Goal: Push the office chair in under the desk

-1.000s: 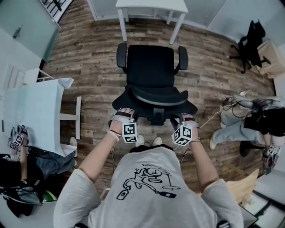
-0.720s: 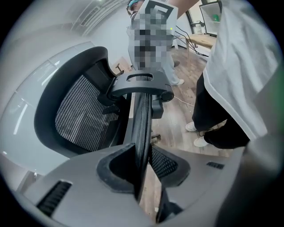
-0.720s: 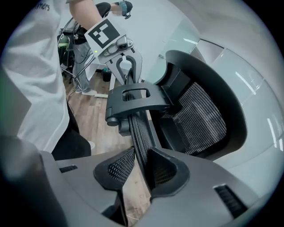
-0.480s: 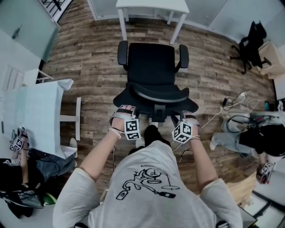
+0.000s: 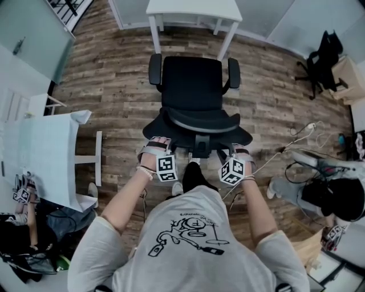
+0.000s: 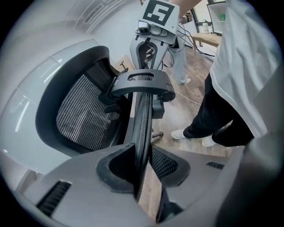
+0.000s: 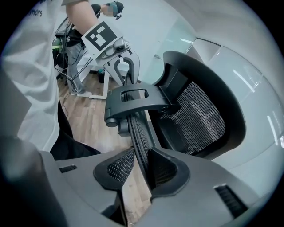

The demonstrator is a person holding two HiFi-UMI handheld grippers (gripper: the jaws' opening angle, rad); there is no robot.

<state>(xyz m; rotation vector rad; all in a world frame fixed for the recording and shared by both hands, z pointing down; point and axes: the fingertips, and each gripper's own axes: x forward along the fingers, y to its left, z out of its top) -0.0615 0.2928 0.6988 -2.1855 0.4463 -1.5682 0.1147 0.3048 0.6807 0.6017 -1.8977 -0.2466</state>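
In the head view the black office chair (image 5: pixel 191 85) stands on the wood floor with its seat facing the white desk (image 5: pixel 194 8), a short gap from it. My left gripper (image 5: pixel 155 145) is shut on the left end of the backrest's top rim (image 5: pixel 197 122), my right gripper (image 5: pixel 239 153) on the right end. In the left gripper view the thin black rim (image 6: pixel 142 111) runs between the pads of the left gripper (image 6: pixel 143 165). The right gripper view shows the mesh edge (image 7: pixel 136 128) pinched in the right gripper (image 7: pixel 141 166).
A white table (image 5: pixel 45 148) stands at the left, with a seated person below it. Another black chair (image 5: pixel 322 57) and a box stand at the upper right. Cables (image 5: pixel 302 128) and a second person lie at the right. My dark shoe (image 5: pixel 194 174) is behind the chair base.
The chair and both grippers have moved slightly forward towards the desk. One foot has stepped forward behind the chair. The person at the right has shifted lower in the view.
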